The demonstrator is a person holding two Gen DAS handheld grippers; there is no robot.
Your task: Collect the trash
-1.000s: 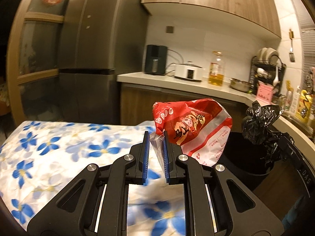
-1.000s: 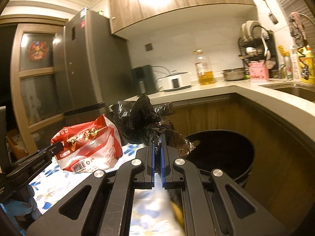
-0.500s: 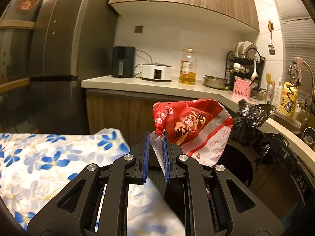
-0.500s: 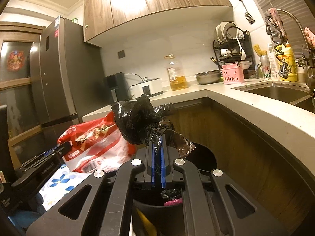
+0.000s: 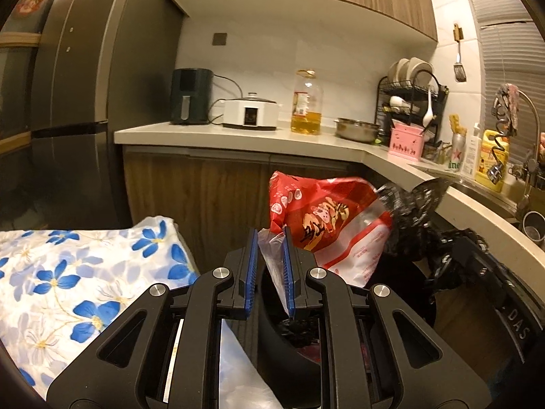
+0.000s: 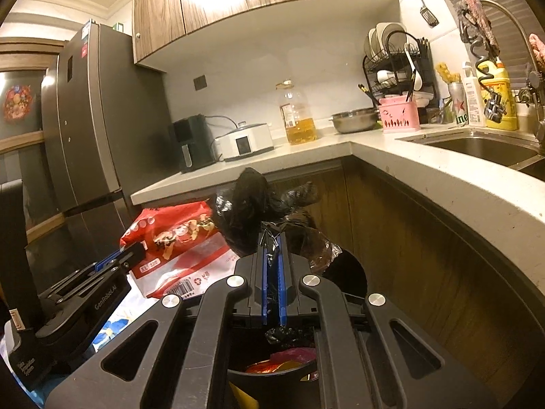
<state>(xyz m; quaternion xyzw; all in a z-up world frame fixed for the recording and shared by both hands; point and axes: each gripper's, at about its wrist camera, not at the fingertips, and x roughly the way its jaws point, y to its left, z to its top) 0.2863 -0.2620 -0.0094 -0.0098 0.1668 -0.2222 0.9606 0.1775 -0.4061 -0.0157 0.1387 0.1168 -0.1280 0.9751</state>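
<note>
Red snack bag [image 5: 327,225] pinched in left hand-held gripper [image 5: 269,269]; right hand-held gripper [image 6: 271,272] clamps black bag [image 6: 252,211].

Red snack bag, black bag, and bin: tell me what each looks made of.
Red snack bag: thin glossy printed plastic film, judging by its creases, sheen and a clear panel. Black bag: very thin shiny plastic, crumpled into tight wrinkles. Bin: probably smooth, hard black plastic; its rim holds a firm curve.

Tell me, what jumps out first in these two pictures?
A bright red snack bag hangs pinched in the left gripper, above a dark bin. Beside it, the right gripper clamps a crumpled black plastic bag. A blue-flowered cloth lies at left.
</note>
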